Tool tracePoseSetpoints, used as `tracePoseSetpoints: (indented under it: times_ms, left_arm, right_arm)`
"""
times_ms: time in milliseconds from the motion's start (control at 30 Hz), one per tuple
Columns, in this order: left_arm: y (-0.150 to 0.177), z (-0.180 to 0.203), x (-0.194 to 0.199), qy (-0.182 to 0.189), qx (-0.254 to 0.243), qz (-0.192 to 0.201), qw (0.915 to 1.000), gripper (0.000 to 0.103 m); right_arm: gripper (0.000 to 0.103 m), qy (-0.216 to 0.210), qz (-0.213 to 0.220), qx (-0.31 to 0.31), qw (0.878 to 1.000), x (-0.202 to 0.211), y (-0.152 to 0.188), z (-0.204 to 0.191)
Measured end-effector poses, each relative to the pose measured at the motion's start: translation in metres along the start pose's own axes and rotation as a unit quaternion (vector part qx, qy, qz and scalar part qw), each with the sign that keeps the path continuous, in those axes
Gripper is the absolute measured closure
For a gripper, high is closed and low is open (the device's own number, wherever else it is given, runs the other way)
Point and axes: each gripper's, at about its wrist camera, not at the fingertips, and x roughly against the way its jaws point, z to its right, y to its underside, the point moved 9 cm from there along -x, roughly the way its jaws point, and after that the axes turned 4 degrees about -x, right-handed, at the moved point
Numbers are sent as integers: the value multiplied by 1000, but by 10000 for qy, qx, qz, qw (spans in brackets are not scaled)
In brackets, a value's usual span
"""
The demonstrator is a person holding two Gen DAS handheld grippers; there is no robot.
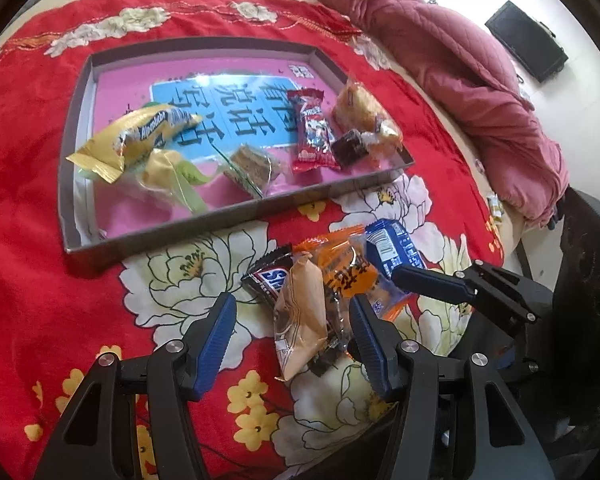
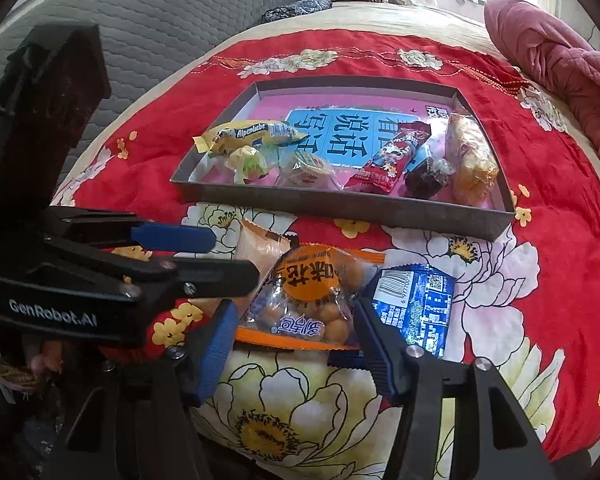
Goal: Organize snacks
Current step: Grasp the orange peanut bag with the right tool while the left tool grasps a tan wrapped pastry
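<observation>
Four loose snacks lay on the bed before the tray (image 1: 204, 236); the left gripper (image 1: 292, 336) gaped wide around the tan packet (image 1: 300, 312), long axis running forward. From the right wrist, the right gripper (image 2: 294, 344) stood wide astride the peanut bag (image 2: 308, 300), lying crosswise.

Tray (image 1: 160, 236): set on the bed (image 1: 40, 280), beyond both tools.
Loose snack pile (image 2: 312, 292): lain between tray and tools.
Tray contents: six snacks held inside.

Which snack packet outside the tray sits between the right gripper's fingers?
The orange peanut packet; the blue packet and tan packet lie beside the fingers.
</observation>
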Motion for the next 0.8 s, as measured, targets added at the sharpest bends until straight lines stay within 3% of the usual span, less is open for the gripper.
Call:
tracePoseSetpoints:
  times_ms: [500,600,800]
  left_arm:
    - [3,-1,-9,313,221,-63,9992,43]
    - [3,1,-10,360,187,-72,9992,55]
    - [4,6,-17,468,153,-152,9987,58]
  right_arm:
    - [41,101,-47,36,9999,-7,1,1]
    - [40,108,-60,39,9999,-9,2,1]
    - [38,122,-119,71,9998,-16,4,0]
